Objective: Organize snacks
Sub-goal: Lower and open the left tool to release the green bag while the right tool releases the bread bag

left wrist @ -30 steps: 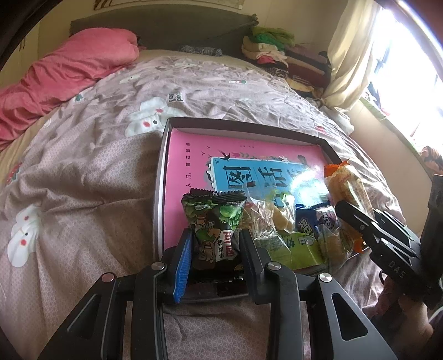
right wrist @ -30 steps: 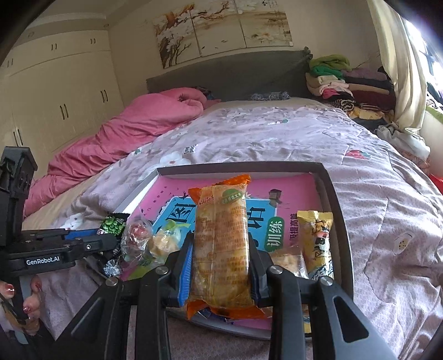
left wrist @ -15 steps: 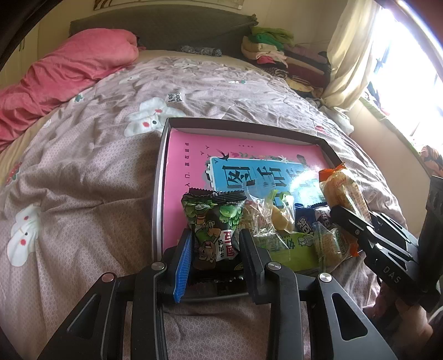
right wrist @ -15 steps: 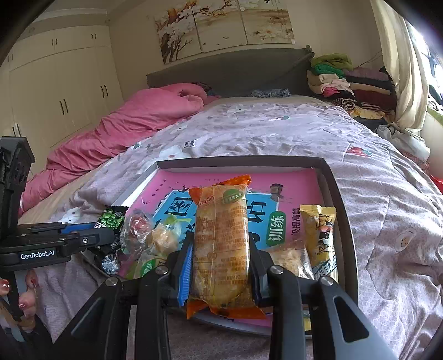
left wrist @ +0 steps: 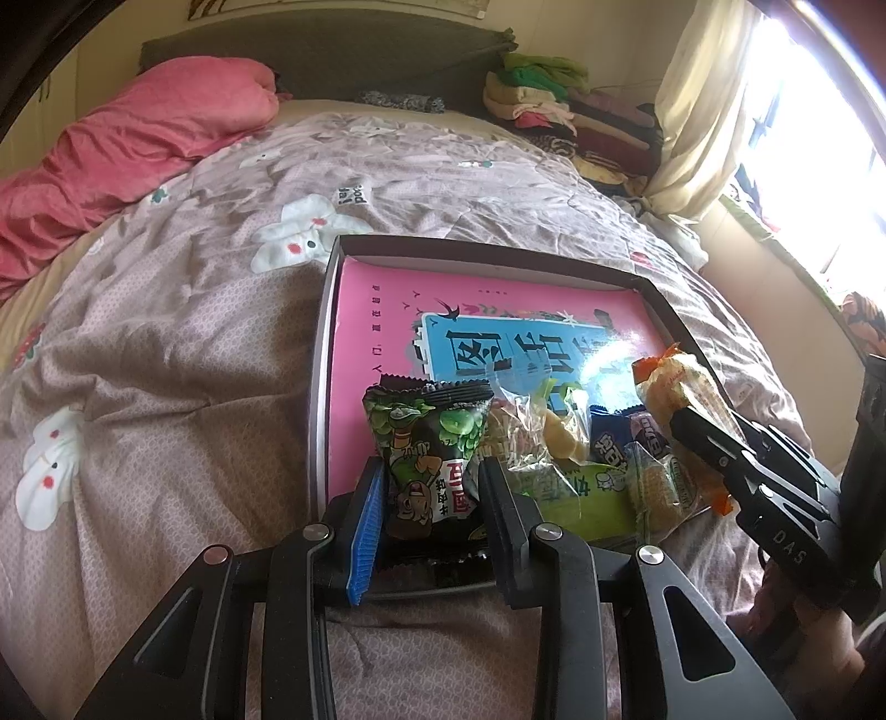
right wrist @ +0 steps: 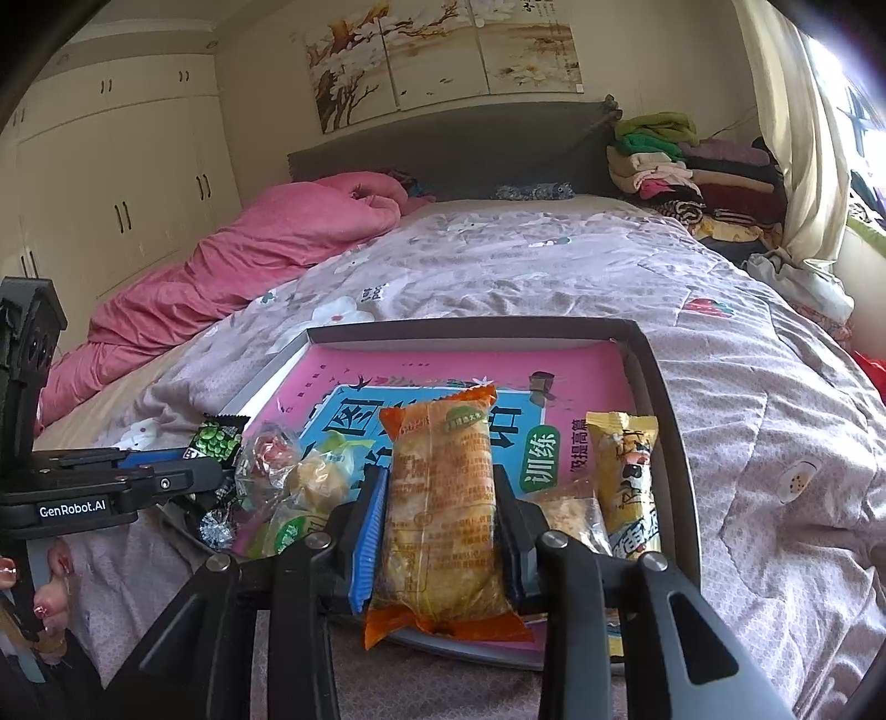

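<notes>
I'm clamping my left gripper [left wrist: 429, 487] on a green pea packet [left wrist: 429, 443] and my right gripper [right wrist: 440, 518] on an orange cake packet [right wrist: 440, 498], both at the tray's [left wrist: 326, 343] near edge; they're light, crinkly, crushable, so I'm pinching mid-body.

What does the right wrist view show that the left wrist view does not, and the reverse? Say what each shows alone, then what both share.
Only the right wrist view shows the yellow snack packet by the tray's right wall, the wardrobe and the wall painting.

Only the left wrist view shows the blue-wrapped snack and the bright window.

Both show the tray on the bed, the left gripper shut on the green pea packet, the right gripper shut on the orange packet, and the pink blanket.
</notes>
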A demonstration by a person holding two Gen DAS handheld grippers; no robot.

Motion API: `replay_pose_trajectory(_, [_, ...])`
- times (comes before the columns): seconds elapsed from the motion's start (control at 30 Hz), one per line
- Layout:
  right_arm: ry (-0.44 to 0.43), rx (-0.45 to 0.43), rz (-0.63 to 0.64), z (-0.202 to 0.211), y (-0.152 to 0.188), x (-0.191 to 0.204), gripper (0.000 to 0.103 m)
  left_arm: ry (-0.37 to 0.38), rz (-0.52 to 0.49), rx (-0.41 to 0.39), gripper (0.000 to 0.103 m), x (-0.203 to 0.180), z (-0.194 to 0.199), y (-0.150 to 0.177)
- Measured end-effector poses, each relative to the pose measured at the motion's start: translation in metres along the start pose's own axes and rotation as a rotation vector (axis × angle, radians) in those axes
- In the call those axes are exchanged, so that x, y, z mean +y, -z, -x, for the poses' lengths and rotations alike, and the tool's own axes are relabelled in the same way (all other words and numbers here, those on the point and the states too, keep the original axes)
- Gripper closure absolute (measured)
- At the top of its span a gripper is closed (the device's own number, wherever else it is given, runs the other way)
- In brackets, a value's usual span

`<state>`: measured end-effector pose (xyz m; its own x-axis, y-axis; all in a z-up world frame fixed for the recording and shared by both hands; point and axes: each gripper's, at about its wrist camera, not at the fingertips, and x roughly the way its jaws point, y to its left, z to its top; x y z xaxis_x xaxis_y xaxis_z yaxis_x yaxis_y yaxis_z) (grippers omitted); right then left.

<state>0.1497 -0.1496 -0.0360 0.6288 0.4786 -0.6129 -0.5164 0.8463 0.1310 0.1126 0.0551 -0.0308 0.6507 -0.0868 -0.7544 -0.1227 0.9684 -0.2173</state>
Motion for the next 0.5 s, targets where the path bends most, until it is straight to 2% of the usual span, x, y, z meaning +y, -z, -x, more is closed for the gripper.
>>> replay_pose_trajectory(0.5, [0.018,-0.025,-0.024,0.013,-0.001,-0.01,0.064,-0.001,0.006,-0.001,0.068,0.003,0.003,0.001])
